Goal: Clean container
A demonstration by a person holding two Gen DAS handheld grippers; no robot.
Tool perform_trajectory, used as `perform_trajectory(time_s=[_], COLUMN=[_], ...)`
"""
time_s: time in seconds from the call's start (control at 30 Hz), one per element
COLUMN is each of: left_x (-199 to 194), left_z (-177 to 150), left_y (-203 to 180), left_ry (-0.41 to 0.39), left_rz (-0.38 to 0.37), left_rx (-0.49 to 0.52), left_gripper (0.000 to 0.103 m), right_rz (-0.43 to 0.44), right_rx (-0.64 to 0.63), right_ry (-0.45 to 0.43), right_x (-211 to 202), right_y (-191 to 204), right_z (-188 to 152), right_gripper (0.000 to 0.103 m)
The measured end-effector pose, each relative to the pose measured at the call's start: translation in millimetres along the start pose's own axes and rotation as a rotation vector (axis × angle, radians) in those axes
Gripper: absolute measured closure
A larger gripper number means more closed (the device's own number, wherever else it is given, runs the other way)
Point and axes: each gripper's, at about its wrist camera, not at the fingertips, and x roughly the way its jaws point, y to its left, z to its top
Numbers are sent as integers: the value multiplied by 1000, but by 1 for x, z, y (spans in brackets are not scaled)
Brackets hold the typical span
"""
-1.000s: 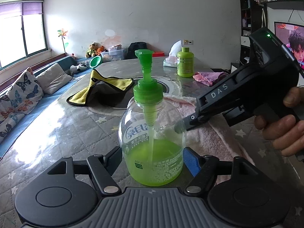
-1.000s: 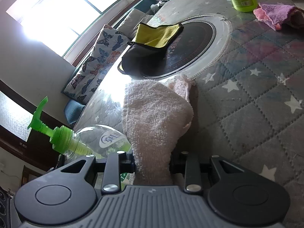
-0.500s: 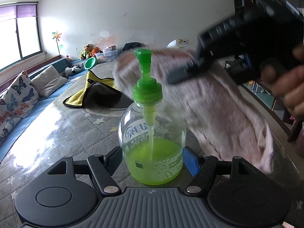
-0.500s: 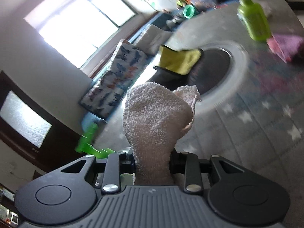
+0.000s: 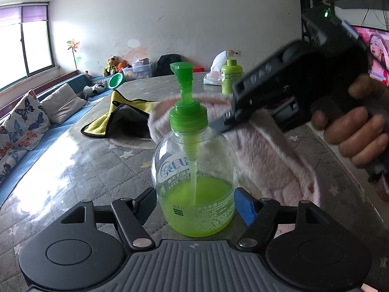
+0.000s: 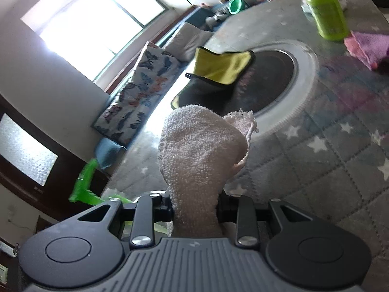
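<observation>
Left wrist view shows your left gripper [image 5: 195,204] closed on the soap bottle [image 5: 194,182], one finger pressed to each side of its lower body, where the green liquid sits. That bottle stands upright on the quilted, star-patterned table [image 5: 73,170], clear above the liquid line, with a green pump [image 5: 186,97] on top whose nozzle points away from you. Your right gripper [image 5: 220,126] comes in from the right, blurred, its tips level with the pump collar and just behind the bottle's shoulder. It carries a pink towel [image 5: 267,160], which drapes down behind and to the right of the bottle; you cannot tell from this view whether the cloth touches the glass.

From the right wrist view, your right gripper [image 6: 195,210] is clamped on that same towel [image 6: 199,150], and a bunched fold stands up between the fingers. The pump [image 6: 83,185] shows as a green blur low on the left, beside the gripper, with the bottle itself mostly hidden behind the gripper body.

Farther back on the table you have a yellow and grey cloth [image 5: 121,119] lying partly over a round dark inset [image 6: 267,82], a green bottle [image 6: 325,12] standing near the far edge, and a purple-pink rag [image 6: 367,46] just beside it
</observation>
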Motion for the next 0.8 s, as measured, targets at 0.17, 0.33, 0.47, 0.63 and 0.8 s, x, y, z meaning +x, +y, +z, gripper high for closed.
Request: perform_trajectory(time_s=[0.17, 0.33, 0.47, 0.63, 0.8], left_x=[0, 1, 2, 4, 5], left_z=[2, 4, 6, 8, 10], left_y=[-2, -7, -9, -13, -16], left_ry=[8, 18, 29, 36, 40], left_rz=[15, 45, 67, 99, 127], left_rx=[-20, -40, -65, -99, -133], left_gripper=[29, 29, 29, 29, 29], right_rz=[-26, -49, -41, -36, -37], right_rx=[16, 31, 37, 43, 56], right_ry=[28, 53, 55, 53, 49], right_x=[11, 20, 13, 7, -1], right_y=[-11, -21, -22, -24, -28], right_z=[-5, -11, -17, -23, -25], right_gripper=[73, 73, 73, 73, 73])
